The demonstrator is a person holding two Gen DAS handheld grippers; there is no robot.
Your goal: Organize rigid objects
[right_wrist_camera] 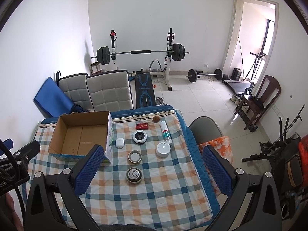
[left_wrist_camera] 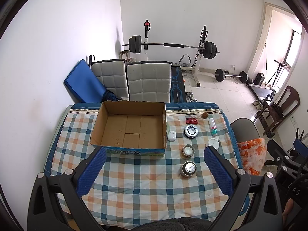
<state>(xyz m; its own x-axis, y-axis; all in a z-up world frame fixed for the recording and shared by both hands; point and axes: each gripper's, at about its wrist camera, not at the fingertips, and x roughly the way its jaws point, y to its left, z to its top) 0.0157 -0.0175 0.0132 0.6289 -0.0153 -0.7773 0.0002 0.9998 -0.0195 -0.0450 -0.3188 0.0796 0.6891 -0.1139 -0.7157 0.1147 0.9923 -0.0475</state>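
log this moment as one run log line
stage: start | left gripper: open, empty | right gripper: open, empty | cardboard box: empty | small items on checked cloth: none moved

I am seeing very little writing that can be read. White letters "EAS" are showing on the dark body of the other gripper at the right edge of my left camera's view. The letters "nRo" are showing, cut off, on a dark part at the left edge of my right camera's view. The weight bench is carrying a line of pale lettering, too blurred to make out. The red card and the cardboard box are bearing print too small to read.
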